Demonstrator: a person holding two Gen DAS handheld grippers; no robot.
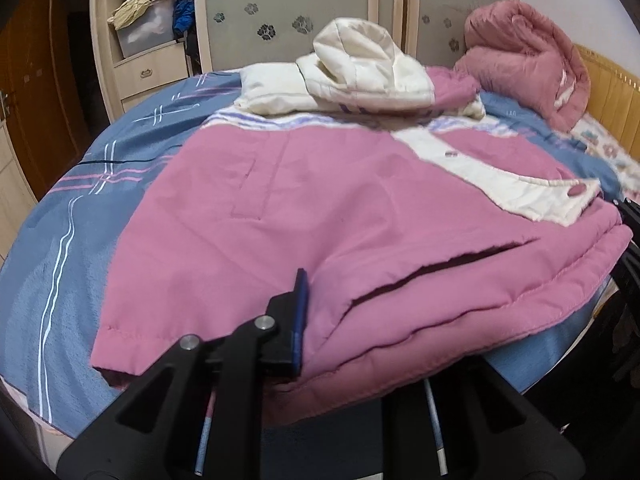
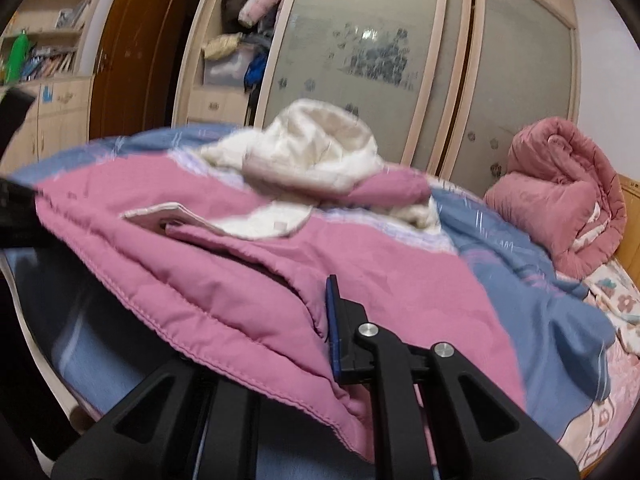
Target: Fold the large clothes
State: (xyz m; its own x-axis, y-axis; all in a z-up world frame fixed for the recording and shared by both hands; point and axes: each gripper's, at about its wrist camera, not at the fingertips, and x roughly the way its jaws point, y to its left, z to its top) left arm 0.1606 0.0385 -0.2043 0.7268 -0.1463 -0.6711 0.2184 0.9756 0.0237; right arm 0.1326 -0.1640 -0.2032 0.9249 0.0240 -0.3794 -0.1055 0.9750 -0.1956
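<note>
A pink jacket (image 1: 320, 208) with a cream hood (image 1: 360, 60) and cream placket is seen on a blue bedsheet (image 1: 60, 240) lined in white and pink. A dusty-pink quilt (image 1: 524, 56) is bundled at the bedsheet's far corner, by frosted wardrobe doors (image 1: 288, 4) printed with dark flowers.

- Left gripper (image 1: 316, 320): angled downward, jaws nearly closed, pinching the pink jacket (image 1: 320, 208) at its hem.
- Right gripper (image 2: 320, 328): tilted slightly down, jaws clamped on the same hem.
</note>
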